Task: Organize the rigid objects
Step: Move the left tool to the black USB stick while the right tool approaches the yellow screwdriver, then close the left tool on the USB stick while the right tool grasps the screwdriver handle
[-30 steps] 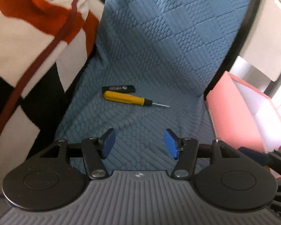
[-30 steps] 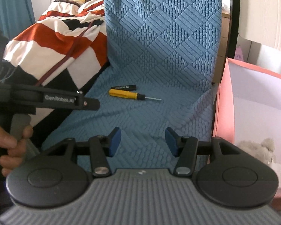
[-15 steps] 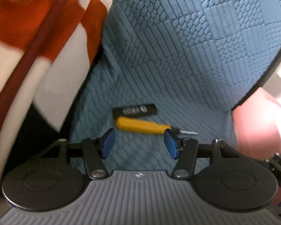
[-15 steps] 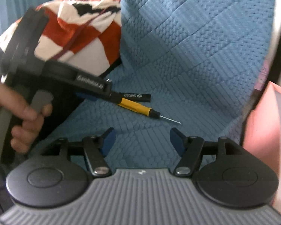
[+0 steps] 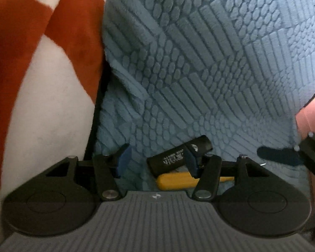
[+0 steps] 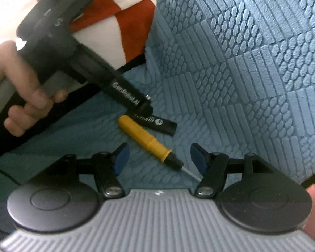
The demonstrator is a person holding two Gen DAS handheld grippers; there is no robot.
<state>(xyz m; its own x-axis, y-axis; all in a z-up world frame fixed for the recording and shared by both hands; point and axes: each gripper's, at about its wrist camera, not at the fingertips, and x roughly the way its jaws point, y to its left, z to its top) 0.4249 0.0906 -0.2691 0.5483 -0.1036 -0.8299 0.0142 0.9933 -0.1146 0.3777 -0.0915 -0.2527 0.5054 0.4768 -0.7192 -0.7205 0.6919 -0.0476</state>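
A yellow screwdriver (image 6: 146, 139) and a black stick (image 6: 160, 124) lie touching, side by side, on the blue textured cover (image 6: 241, 63). The left gripper (image 5: 155, 160) is spread open around the stick's end, nothing yet gripped. The right gripper (image 6: 157, 159) is likewise open, low over the screwdriver's shaft. Because the two items touch, one could be nudged or dragged when the other is pinched. The grippers could also collide, being near each other.

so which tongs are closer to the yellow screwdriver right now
Hard to separate. The left tongs are open by the screwdriver handle and the black stick; the right tongs are open around its metal tip end.
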